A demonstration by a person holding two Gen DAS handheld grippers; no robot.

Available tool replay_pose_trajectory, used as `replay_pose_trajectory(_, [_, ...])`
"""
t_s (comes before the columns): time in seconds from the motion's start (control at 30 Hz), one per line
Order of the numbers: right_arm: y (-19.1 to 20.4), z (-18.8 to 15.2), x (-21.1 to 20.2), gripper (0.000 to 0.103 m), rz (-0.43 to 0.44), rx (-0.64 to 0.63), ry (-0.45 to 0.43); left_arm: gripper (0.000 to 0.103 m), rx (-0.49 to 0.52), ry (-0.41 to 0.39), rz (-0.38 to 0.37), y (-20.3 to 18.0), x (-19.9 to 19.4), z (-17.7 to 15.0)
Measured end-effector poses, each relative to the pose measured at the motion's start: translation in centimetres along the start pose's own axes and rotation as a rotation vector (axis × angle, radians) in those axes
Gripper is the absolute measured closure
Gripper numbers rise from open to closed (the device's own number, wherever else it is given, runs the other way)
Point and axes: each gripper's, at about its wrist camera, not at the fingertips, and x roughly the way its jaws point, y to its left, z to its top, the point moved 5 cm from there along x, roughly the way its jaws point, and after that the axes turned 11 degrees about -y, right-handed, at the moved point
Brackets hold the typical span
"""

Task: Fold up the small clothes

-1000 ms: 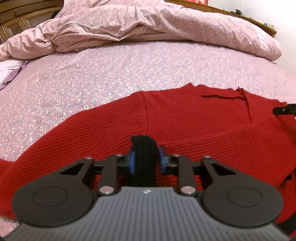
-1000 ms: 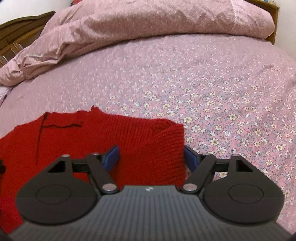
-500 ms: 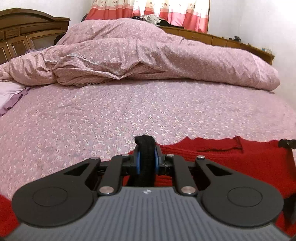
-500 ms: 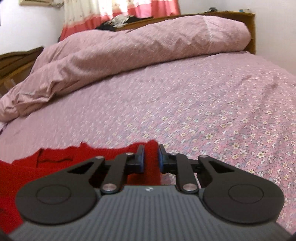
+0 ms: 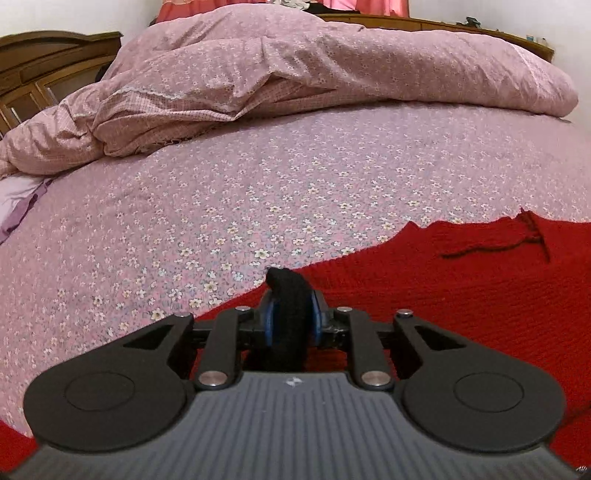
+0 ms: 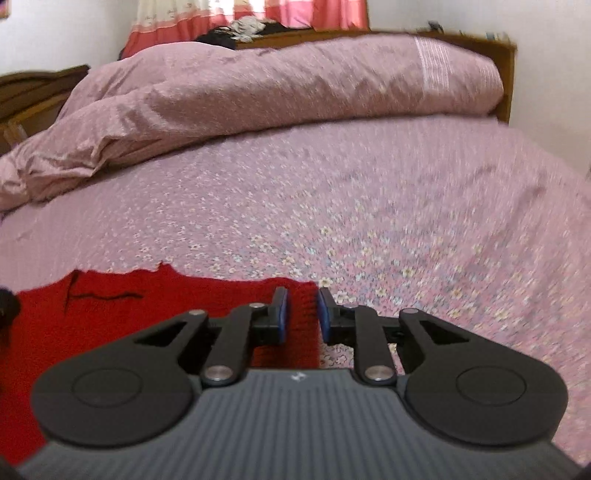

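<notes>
We see a flowered pink sheet [image 5: 258,192] mid-frame, a rumpled quilt [image 5: 295,66] above, red curtains [image 6: 251,14] at top.

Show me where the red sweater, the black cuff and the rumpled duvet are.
red sweater [image 5: 461,288], left wrist view, flat knit body.
black cuff [image 5: 290,299], left wrist view, band pinched between blue pads.
rumpled duvet [image 6: 277,92], right wrist view, top of the heap.

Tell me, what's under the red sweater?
The red sweater lies on the flowery pink bedsheet, which shows all around it. Whether anything else hides under the sweater cannot be seen, because the knit covers it.
</notes>
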Motion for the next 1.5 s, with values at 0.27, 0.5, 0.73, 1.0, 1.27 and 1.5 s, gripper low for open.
replay_pose_trajectory(0.27, [3.0,-1.3,-3.5,0.051,0.131,-0.073,0.049,0.056,-0.048,0.014,0.07,2.9,-2.7,0.6])
replay_pose_trajectory(0.5, [4.2,-2.8,-5.1,0.05,0.166,-0.065,0.143,0.048,-0.128,0.038,0.147,7.4,-6.8,-0.6])
replay_pose_trajectory(0.73, [4.6,-3.3,-7.0,0.05,0.18,-0.044,0.173,0.047,-0.224,0.071,0.312,13.7,-11.7,-3.3])
replay_pose_trajectory(1.0, [6.1,-3.7,-8.7,0.048,0.198,-0.024,0.184,0.047,-0.394,0.086,0.469,20.2,-16.4,-7.8])
replay_pose_trajectory(1.27, [7.0,-3.9,-9.8,0.046,0.196,0.025,0.185,0.046,-0.625,0.057,0.559,23.1,-19.4,-12.2])
replay_pose_trajectory(1.5, [7.0,-4.6,-10.1,0.045,0.181,0.052,0.204,0.046,-0.667,0.043,0.584,23.4,-20.1,-13.9])
